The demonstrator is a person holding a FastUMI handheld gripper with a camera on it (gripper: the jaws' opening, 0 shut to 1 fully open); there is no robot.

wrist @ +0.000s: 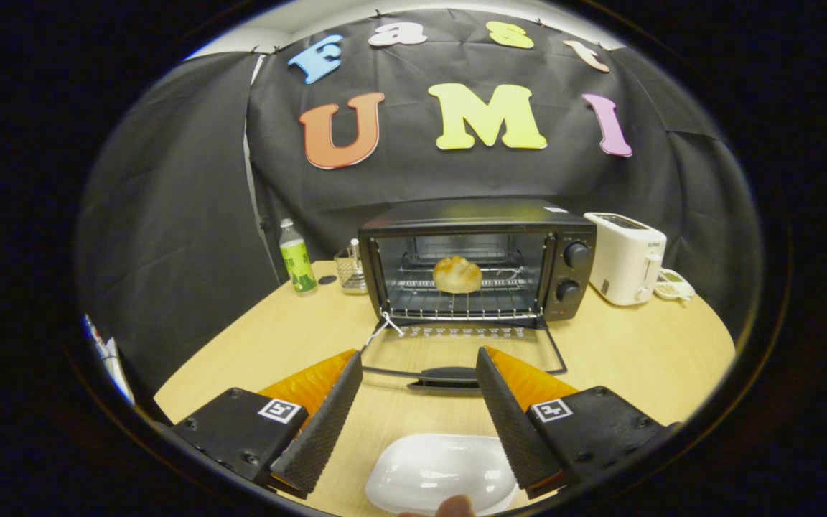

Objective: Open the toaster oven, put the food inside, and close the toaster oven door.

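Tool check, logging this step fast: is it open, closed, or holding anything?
Tool: open, holding nothing; fingers spread apart above the white plate, the oven door handle just ahead between them.

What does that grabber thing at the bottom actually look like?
The gripper has two flat, wedge-shaped fingers with ribbed, textured inner faces. Each is fixed to a black block with screws, and each block carries a small square black-and-white marker. Its fingers stand open, with nothing between them.

One black toaster oven (478, 258), door down. One golden bread roll (457, 274) on rack. One white plastic toaster (625, 257). One green-labelled bottle (296, 257). One white oval plate (438, 474). One wire basket (350, 271). One claw (419, 377), fingers apart, holding nothing.
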